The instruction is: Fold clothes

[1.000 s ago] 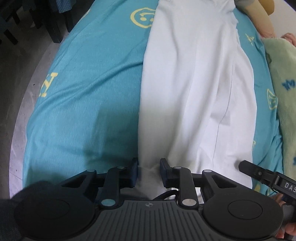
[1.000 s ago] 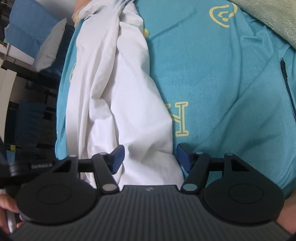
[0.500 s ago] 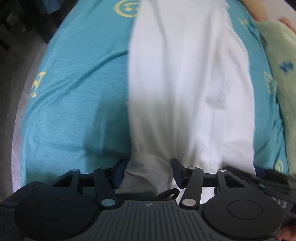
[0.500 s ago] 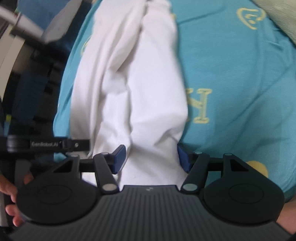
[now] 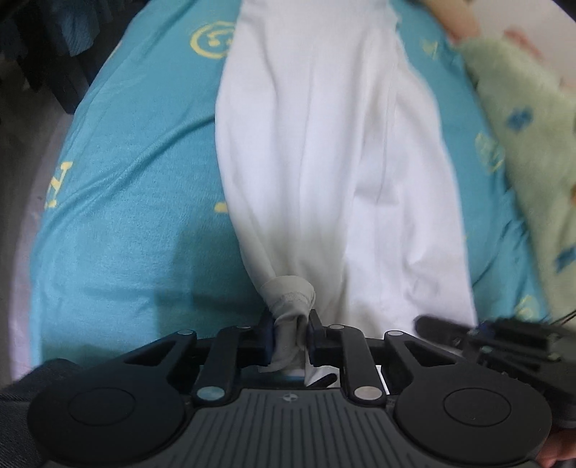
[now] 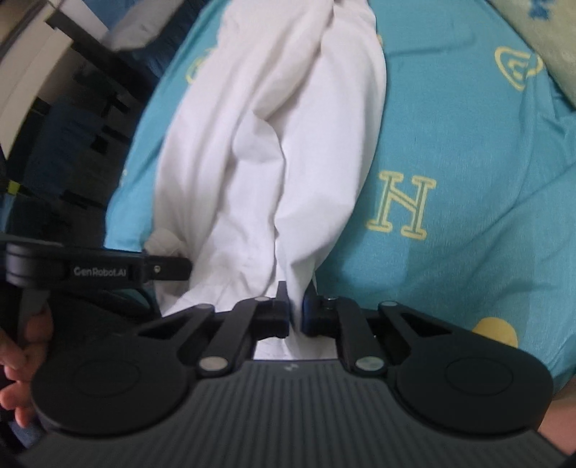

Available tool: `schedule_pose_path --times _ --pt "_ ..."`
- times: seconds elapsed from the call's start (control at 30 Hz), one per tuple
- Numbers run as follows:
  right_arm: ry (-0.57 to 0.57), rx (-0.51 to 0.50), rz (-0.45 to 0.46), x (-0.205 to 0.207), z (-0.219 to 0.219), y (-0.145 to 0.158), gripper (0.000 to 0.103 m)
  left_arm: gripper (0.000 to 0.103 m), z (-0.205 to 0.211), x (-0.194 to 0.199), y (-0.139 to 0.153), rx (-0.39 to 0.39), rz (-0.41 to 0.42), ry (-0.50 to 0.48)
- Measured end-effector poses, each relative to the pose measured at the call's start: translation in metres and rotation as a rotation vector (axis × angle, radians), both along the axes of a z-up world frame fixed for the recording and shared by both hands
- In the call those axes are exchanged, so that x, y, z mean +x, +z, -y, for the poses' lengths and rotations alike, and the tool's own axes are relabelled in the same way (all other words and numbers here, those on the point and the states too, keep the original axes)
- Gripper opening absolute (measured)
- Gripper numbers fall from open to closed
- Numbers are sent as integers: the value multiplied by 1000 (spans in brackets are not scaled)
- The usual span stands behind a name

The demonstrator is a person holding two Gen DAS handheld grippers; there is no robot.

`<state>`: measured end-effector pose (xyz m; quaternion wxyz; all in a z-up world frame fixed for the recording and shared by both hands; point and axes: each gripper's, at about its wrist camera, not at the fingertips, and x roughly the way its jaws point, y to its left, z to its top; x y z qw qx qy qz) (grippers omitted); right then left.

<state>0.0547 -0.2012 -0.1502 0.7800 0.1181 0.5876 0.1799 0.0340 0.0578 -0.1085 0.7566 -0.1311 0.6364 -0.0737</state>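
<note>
A long white garment [image 5: 324, 144] lies lengthwise on a teal bedsheet [image 5: 136, 201] printed with yellow signs. My left gripper [image 5: 289, 324] is shut on a bunched near corner of the white garment, the cloth knotted up between its fingers. In the right wrist view the same white garment [image 6: 273, 144] runs away from me in folds, and my right gripper [image 6: 296, 306] is shut on its near edge. The left gripper [image 6: 108, 270] shows at the left of that view, held by a hand [image 6: 21, 345]. The right gripper [image 5: 504, 334] shows at the lower right of the left wrist view.
A pale green blanket [image 5: 529, 151] with blue marks lies along the right side of the bed. Dark furniture [image 6: 64, 118] and floor lie past the bed's left edge. An arm [image 5: 457, 21] rests at the far end of the bed.
Both grippers went from open around the garment's near edge to shut on it. The cloth has bunched up between the fingers and both views shifted slightly.
</note>
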Motion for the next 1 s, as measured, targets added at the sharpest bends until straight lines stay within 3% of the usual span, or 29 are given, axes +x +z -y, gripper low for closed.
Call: schedule_pose_path --times 0.17,0.3,0.53,0.6,0.73,1.0 --pt "-115 157 56 -4 29 28 8 17 -42 -6 25 -247 70 158" --pt "-195 272 128 -6 51 59 8 16 -53 -24 55 -400 134 236" --pt "-336 474 255 -9 91 114 7 14 -65 -2 141 -580 296 288" --pt "-366 521 291 -9 102 130 7 14 -54 5 165 -587 329 275" --pt "-326 507 342 -15 110 157 7 13 -49 -25 187 -559 351 274" --pt "-261 400 216 -64 113 134 7 13 -45 -77 139 -496 202 283"
